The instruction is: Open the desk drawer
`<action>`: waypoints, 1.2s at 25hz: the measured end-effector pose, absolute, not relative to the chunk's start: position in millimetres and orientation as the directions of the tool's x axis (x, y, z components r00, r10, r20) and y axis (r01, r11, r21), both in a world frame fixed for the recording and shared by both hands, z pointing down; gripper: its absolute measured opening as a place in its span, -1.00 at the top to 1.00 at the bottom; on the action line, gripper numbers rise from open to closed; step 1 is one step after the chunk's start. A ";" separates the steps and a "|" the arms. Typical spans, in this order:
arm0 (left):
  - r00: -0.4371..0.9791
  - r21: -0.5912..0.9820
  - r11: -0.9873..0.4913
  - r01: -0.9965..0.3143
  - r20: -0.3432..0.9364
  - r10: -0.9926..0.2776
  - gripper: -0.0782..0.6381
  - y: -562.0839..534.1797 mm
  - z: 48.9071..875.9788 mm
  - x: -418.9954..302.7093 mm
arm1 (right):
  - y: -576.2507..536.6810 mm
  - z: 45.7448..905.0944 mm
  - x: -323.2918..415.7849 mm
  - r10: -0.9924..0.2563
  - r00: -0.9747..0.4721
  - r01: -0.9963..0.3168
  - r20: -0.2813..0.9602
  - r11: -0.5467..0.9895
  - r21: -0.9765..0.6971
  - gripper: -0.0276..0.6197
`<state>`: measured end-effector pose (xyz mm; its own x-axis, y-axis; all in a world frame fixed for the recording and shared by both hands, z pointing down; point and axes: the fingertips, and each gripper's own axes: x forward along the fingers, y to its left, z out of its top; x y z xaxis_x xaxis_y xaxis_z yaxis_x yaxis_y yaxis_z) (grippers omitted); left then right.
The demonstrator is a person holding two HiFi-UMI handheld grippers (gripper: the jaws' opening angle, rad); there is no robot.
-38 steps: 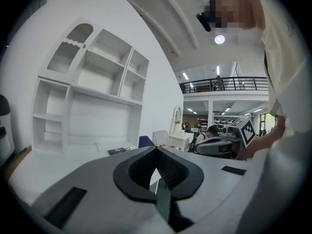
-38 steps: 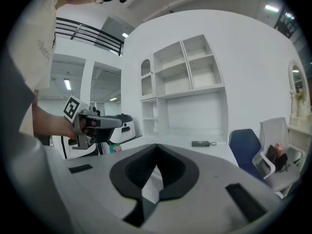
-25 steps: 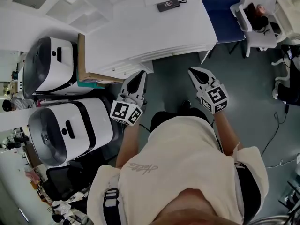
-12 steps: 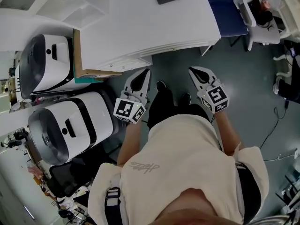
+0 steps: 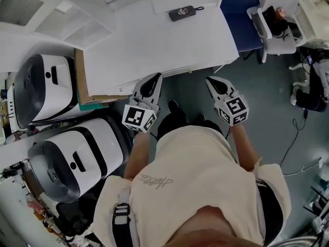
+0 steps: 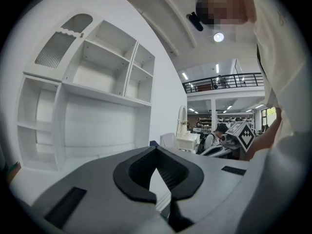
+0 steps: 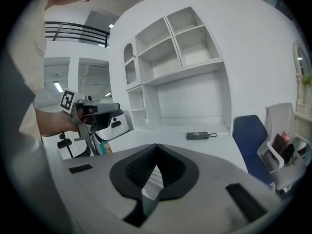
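Observation:
The white desk (image 5: 154, 40) fills the top of the head view, and its front edge shows stacked white drawer fronts (image 5: 193, 66). My left gripper (image 5: 156, 77) is shut and empty, its tip just short of that front edge near the desk's left end. To its right, my right gripper (image 5: 209, 80) is also shut and empty, close to the same edge. In the left gripper view the left gripper (image 6: 156, 150) faces white wall shelves (image 6: 97, 82). From the right gripper view, the right gripper (image 7: 156, 147) looks over the desk top (image 7: 165, 133) towards a black device (image 7: 197, 136).
A black device with a cord (image 5: 182, 13) lies on the desk. Two white-and-black machines (image 5: 46, 84) (image 5: 72, 148) and a cardboard box (image 5: 82, 89) crowd the left side. A blue chair (image 5: 241, 14) and a white chair (image 5: 277, 35) stand at the right, with a cable (image 5: 293, 138) on the floor.
Both grippers have come forward, and the desk's front edge now lies right at their tips. The jaws have stayed shut.

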<state>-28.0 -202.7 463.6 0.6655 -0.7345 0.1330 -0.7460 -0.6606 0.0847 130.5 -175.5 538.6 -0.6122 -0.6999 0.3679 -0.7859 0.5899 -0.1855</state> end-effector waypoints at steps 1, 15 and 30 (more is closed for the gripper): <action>0.668 0.080 -0.664 -0.744 0.132 -0.733 0.78 -209.2 462.5 -34.8 | -183.8 535.1 123.5 -0.705 -0.609 -0.789 0.363 0.586 -0.184 0.93; 0.712 0.155 -0.695 -0.702 0.147 -0.686 0.78 -264.6 497.5 -117.2 | -240.7 540.7 51.3 -0.717 -0.542 -0.827 0.438 0.547 -0.129 0.93; 0.750 0.199 -0.723 -0.661 0.154 -0.643 0.78 -264.4 514.7 -89.8 | -240.7 599.1 46.7 -0.619 -0.550 -0.804 0.561 0.574 -0.154 0.93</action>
<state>-89.8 -264.4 514.7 0.7501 -0.6433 0.1536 -0.6611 -0.7234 0.1991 46.7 -240.7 599.1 -0.5497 -0.6192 0.5607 -0.8040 0.5743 -0.1542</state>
